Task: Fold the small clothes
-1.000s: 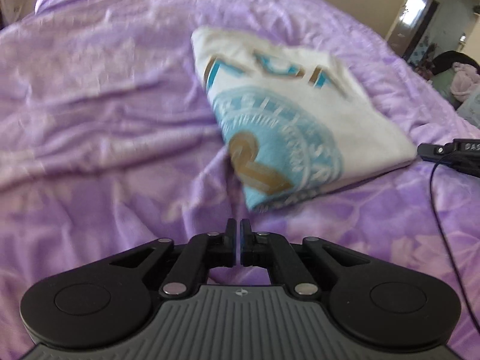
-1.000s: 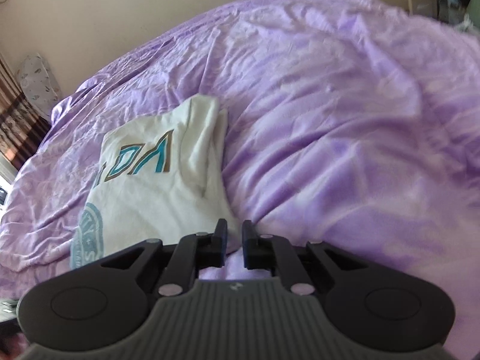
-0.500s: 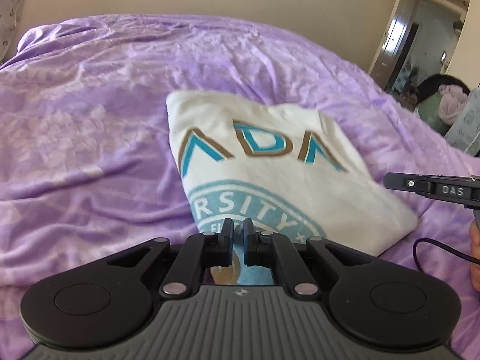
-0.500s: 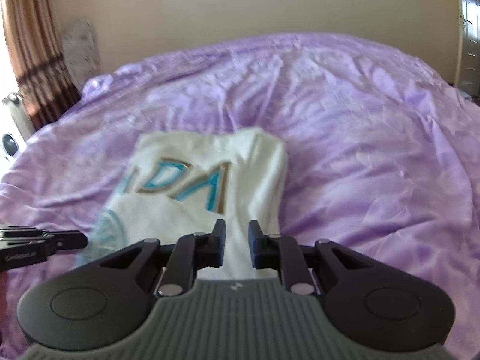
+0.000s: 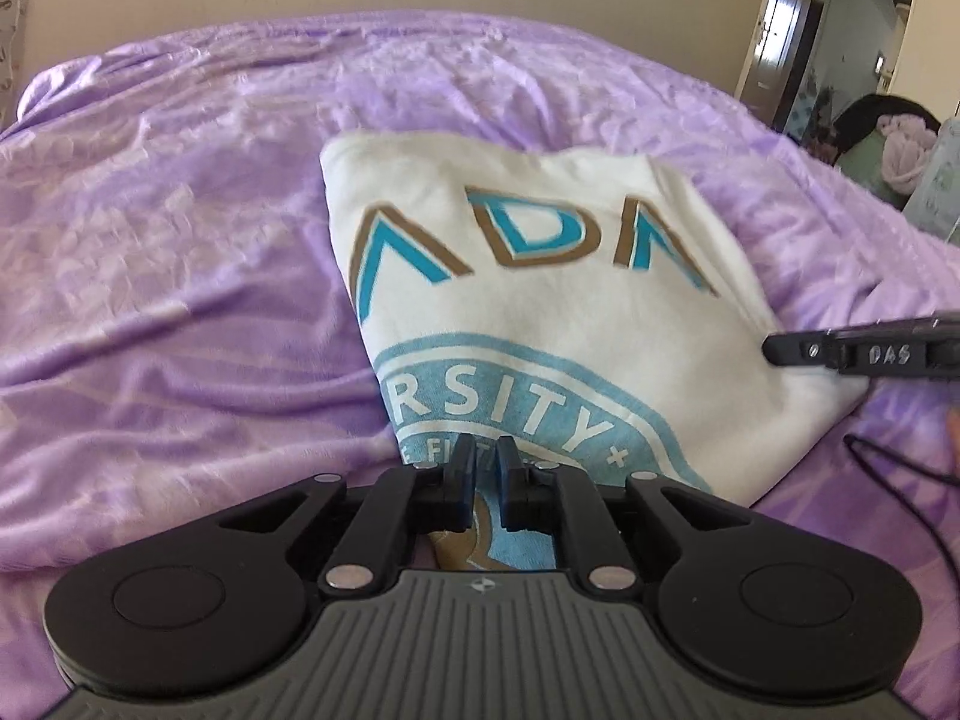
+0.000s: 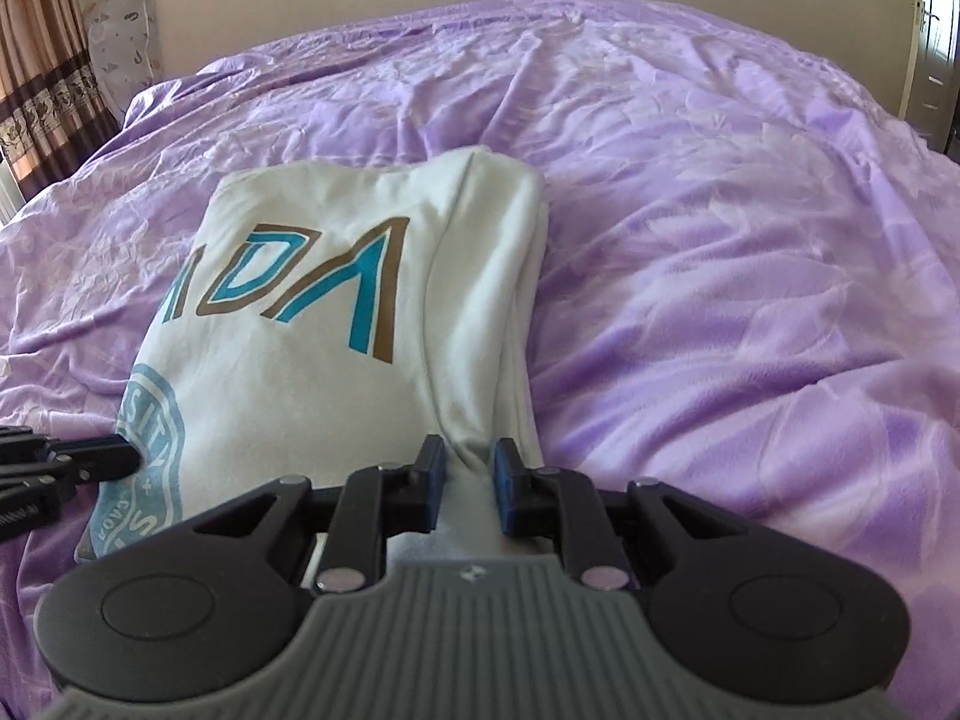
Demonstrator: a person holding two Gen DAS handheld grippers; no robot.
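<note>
Both grippers have closed in on the folded white cotton T-shirt with teal-and-brown lettering (image 5: 540, 312), which lies on the wrinkled purple bedspread (image 5: 180, 300). The left gripper (image 5: 485, 480) hovers slightly parted over its near edge; the right gripper (image 6: 469, 483) straddles a fold, jaws apart.

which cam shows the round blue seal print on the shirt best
The left wrist view. The seal print faces that camera on the folded white shirt, with "RSITY" legible above the left gripper. The right wrist view catches only its edge, seen sideways and partly hidden by the left gripper's finger.
</note>
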